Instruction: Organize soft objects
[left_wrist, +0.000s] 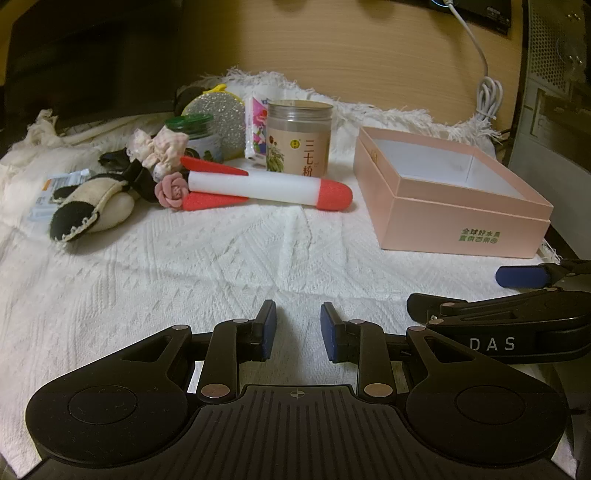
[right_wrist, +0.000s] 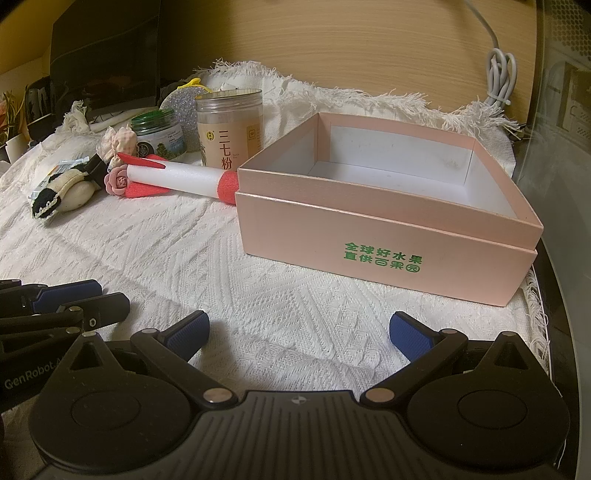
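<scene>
Nothing's in the pink box (right_wrist: 388, 225) yet, and the soft stuff sits in a cluster well off to its left on the white cloth (left_wrist: 221, 266): foam rocket (left_wrist: 266, 186), black-and-white plush (left_wrist: 88, 206), pink rose (left_wrist: 171, 192). The left gripper (left_wrist: 298, 328) has its jaws only narrowly apart and empty, while the right gripper (right_wrist: 299, 332) is spread as wide as it goes, also empty. Best bet is probably taking the rocket across its white middle, squeezing gently so the foam doesn't crush, and steering clear of the brown-label jar (left_wrist: 298, 138) behind it.

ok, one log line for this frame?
left gripper: open, empty | right gripper: open wide, empty | pink box: empty | foam rocket: on cloth, untouched
</scene>
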